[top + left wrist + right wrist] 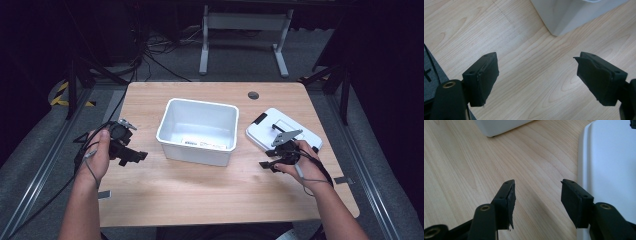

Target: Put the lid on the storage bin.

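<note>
While we held the left gripper point(137, 156) with its jaws spread wide over bare wood, its tips pointed toward the white bin point(198, 131) standing just beside it in the middle of the table point(200, 190). We kept the right gripper point(266, 165) open more narrowly and empty, its jaws low over the wood at the near edge of the flat white lid point(282, 131), which lay right of the bin.

We hold the left gripper point(131, 152) low at our left with its jaws spread wide and empty, forearm angled inward, while the right gripper point(272, 164) sits low at our right, jaws parted more narrowly and also empty, wrist turned inward.
</note>
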A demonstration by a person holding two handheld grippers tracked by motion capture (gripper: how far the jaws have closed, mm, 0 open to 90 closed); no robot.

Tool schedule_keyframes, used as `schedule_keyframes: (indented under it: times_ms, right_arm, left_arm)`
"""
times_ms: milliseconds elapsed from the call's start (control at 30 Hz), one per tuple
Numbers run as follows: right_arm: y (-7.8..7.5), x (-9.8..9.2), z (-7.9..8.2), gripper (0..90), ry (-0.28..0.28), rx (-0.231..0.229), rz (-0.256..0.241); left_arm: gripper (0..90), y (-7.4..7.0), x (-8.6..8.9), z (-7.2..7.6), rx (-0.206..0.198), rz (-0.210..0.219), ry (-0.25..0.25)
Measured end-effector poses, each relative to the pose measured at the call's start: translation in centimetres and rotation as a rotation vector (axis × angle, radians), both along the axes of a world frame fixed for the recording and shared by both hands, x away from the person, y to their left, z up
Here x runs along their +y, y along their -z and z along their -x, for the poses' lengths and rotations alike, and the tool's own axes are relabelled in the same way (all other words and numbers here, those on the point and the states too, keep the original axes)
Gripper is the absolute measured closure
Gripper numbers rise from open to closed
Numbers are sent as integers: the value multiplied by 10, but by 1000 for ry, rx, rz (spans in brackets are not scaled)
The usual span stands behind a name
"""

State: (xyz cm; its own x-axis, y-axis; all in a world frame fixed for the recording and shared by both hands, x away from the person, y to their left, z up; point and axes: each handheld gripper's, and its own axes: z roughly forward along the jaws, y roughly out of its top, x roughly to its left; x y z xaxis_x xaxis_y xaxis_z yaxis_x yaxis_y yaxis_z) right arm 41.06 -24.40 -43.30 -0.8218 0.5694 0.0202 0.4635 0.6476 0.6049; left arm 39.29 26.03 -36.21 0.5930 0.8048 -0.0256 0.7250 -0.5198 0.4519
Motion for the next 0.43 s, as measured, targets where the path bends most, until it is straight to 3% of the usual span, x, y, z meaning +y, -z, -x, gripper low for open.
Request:
schedule_keyframes:
  times_ms: [200, 433]
  right_arm:
    - [17, 1, 4, 467, -5, -25, -48]
    - [30, 6, 7, 464, -13, -32, -45]
  left_arm:
    - [183, 0, 1, 0, -2, 3, 2]
    - [183, 0, 0, 1, 2, 6, 7]
